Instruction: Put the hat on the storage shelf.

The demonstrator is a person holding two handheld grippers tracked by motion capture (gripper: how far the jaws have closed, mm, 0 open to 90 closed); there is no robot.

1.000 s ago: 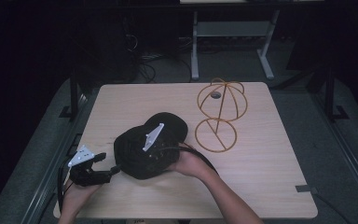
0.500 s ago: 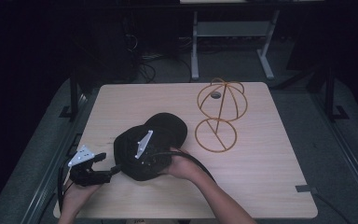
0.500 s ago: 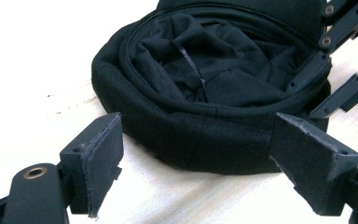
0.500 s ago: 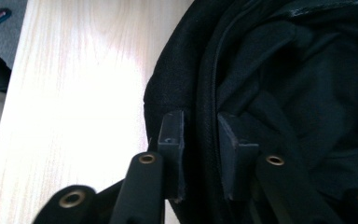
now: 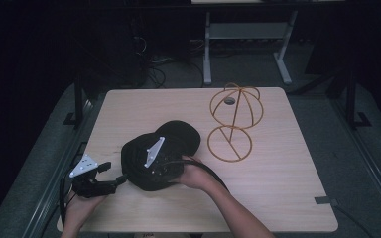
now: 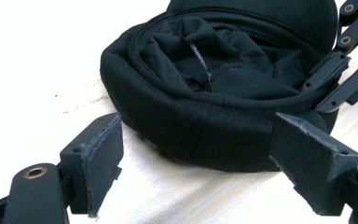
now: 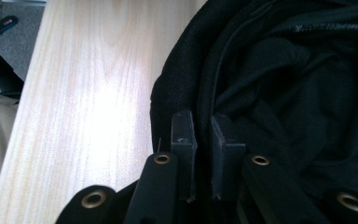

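Observation:
A black cap [image 5: 183,136] lies upside down on the wooden table [image 5: 278,173], its lining facing up [image 6: 205,93]. My right gripper [image 5: 155,171] reaches in from the right, a grey plate on top. Its jaws have just been closing and now pinch the cap's folded rim [image 7: 307,93] between the pads; in the right gripper view the right gripper [image 7: 204,126] shows almost no gap. My left gripper [image 5: 116,181] rests at the table's left front, open. In the left gripper view the left gripper [image 6: 196,140] has its pads spread wide just short of the cap's side, touching nothing.
A gold wire hat stand [image 5: 233,124], a sphere on a ring base, stands right of the cap. A small strip of tape [image 5: 325,201] lies near the front right corner. Table legs and cables sit on the dark floor beyond the far edge.
My right hand and its gripper have slid slightly left and toward me over the cap. The left gripper and the wire stand have not moved.

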